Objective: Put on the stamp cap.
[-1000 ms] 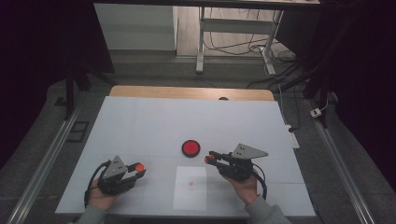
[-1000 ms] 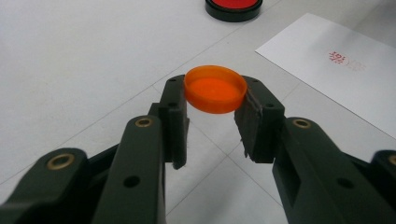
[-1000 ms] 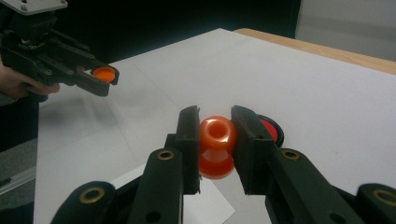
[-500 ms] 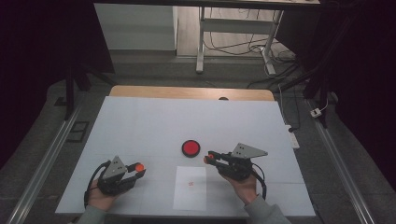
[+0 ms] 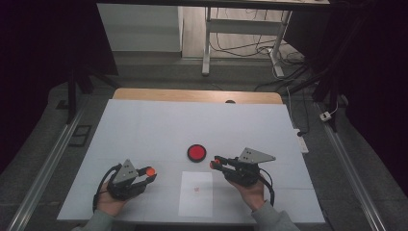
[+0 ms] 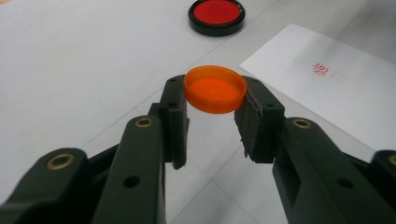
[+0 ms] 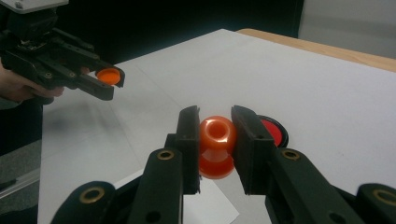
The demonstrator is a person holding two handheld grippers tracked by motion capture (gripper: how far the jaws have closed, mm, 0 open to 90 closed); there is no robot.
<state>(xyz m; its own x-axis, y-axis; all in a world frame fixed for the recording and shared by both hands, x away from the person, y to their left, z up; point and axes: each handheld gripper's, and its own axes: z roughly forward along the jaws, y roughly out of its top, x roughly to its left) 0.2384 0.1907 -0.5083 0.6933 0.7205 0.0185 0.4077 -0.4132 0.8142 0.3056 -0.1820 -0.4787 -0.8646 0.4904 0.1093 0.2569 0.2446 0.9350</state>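
Left tool [image 5: 150, 172]: clamped on round orange plastic cap [image 6: 215, 88], lifted off white counter [image 5: 144, 130] | Right tool [image 5: 214, 164]: gripping orange plastic stamp [image 7: 216, 144] beside round red ink pad [image 5: 196, 152], apparently uncapped for stamping white paper sheet [image 5: 196, 193]

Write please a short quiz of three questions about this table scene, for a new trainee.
1. True or false: the left gripper is shut on an orange cap.
2. What does the right gripper hold? A) a pen B) an orange stamp with a round knob C) nothing
3. Fill in: the white sheet of paper with a small red mark lies ____ the two grippers, nearer the person than the round ink pad.

Key:
1. True; the cap is clamped between the jaws, above the table.
2. B.
3. between.
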